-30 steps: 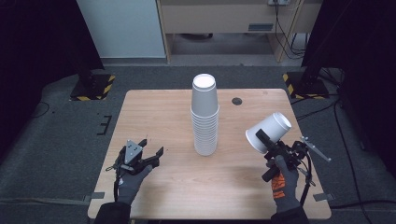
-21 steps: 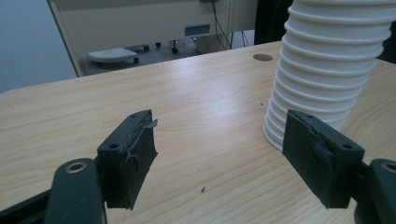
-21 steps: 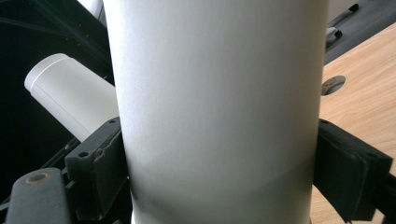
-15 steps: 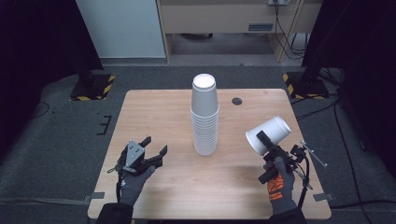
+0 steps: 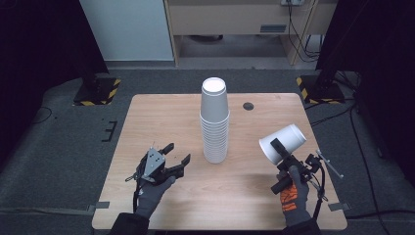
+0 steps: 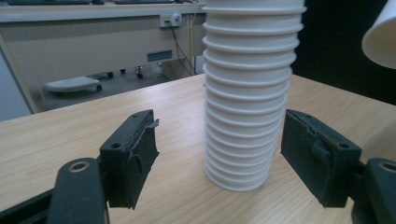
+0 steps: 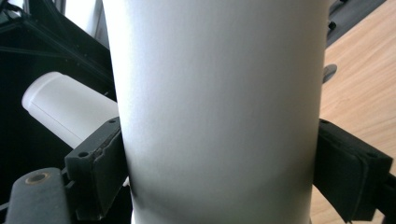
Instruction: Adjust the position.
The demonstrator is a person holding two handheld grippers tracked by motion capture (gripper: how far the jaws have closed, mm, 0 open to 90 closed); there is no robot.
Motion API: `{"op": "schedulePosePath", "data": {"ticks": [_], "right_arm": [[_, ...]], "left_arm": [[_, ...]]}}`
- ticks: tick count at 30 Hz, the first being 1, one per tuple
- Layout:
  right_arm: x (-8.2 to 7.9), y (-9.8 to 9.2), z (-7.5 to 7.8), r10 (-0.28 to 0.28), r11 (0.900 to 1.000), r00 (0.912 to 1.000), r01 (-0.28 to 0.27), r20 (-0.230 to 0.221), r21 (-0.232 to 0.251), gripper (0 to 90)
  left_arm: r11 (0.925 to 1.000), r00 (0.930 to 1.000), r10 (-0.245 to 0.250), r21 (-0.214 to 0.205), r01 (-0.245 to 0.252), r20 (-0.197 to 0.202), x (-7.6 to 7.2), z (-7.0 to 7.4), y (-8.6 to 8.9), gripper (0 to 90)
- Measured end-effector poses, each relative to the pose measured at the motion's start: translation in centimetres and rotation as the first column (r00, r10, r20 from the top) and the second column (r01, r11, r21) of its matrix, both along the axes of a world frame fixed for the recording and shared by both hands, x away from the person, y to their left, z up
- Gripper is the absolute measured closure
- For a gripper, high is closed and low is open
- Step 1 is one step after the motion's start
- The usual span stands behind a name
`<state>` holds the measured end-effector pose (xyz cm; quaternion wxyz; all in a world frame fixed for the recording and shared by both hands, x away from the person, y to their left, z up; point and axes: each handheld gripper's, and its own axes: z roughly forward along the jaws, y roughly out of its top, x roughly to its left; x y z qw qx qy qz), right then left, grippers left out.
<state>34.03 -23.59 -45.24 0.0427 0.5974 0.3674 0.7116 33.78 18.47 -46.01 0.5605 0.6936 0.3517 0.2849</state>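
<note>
A tall stack of upside-down white paper cups (image 5: pixel 215 122) stands at the middle of the wooden table (image 5: pixel 147 117). My left gripper (image 5: pixel 179 152) is open just left of the stack's base, pointing at it. In the left gripper view the stack (image 6: pixel 247 93) rises beyond the left gripper (image 6: pixel 219 149), between the lines of the two jaws and untouched. My right gripper (image 5: pixel 280 151) is raised at the right, shut on a single white cup (image 5: pixel 284 142) that tilts up and to the right. The cup (image 7: pixel 219 93) sits squeezed between the right gripper's (image 7: pixel 219 182) two pads.
A small dark round disc (image 5: pixel 248 105) lies on the table behind and right of the stack. Yellow-and-black striped stand feet (image 5: pixel 98 93) (image 5: pixel 318 88) rest on the floor beyond the far corners. A cabinet and cables stand at the back.
My left gripper has moved right, closer to the base of the cup stack. The right gripper and its cup have hardly shifted.
</note>
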Motion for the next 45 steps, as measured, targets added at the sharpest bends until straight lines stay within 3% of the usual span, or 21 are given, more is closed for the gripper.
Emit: {"op": "schedulePosePath", "data": {"ticks": [4, 18, 45], "right_arm": [[-0.2, -0.3, 0.2, -0.02, 0.9997, 0.9995, 0.02, 0.023, 0.017, 13.7], [-0.3, -0.2, 0.3, -0.01, 0.9991, 0.9998, 0.009, 0.015, 0.042, 13.7], [-0.3, 0.1, 0.3, 0.026, 0.9982, 0.9996, -0.026, 0.006, 0.054, 13.7]], "left_arm": [[0.9991, 0.9991, -0.043, -0.006, 0.043, 0.003, -0.2, 0.2, -1.0, 28.2], [0.9903, 0.9893, -0.139, -0.001, 0.139, 0.044, -0.3, 0.8, -4.9, 29.7], [0.9713, 0.9694, -0.235, -0.021, 0.237, 0.071, 1.2, 1.3, -11.9, 31.8]]}}
